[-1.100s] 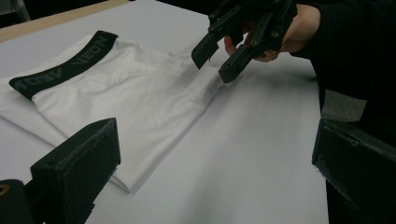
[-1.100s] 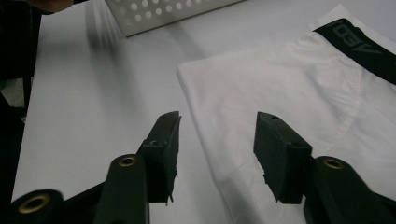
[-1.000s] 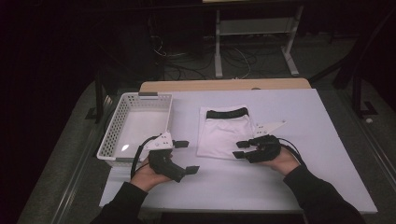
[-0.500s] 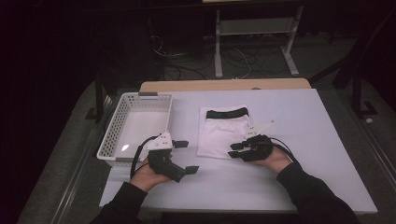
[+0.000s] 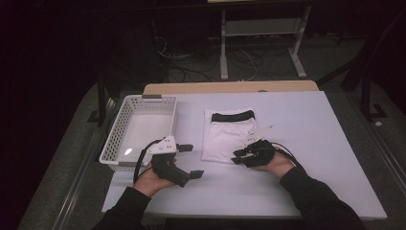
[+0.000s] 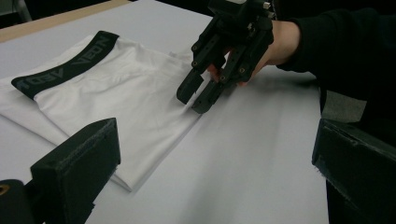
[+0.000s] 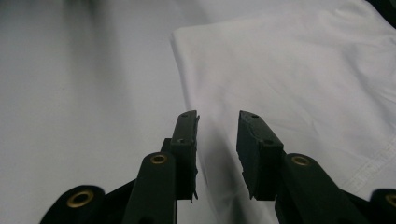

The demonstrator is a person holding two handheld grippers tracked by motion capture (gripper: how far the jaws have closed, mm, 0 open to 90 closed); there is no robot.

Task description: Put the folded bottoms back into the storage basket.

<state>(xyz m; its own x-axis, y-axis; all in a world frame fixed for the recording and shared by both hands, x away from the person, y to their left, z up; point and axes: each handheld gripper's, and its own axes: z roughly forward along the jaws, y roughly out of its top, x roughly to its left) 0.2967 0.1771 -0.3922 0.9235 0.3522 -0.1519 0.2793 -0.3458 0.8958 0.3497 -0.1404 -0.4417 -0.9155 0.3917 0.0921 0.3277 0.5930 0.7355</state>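
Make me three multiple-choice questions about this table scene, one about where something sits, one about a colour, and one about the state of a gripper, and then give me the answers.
1. Where does the white basket stand relative to the folded white garment?
A. to its left
B. to its right
C. on top of it

2. What colour is the garment's waistband?
A. red
B. black
C. yellow

3. How do the right gripper's jaws stand?
A. clamped on the basket rim
B. gripping the waistband
C. a gap between them, astride the garment's side edge

Answers: 1 A, in the high view the basket sits left of the garment. 2 B, a dark band runs along the garment's far end. 3 C, the right gripper view shows a gap between the jaws, which have just been closing, with the cloth edge between them.
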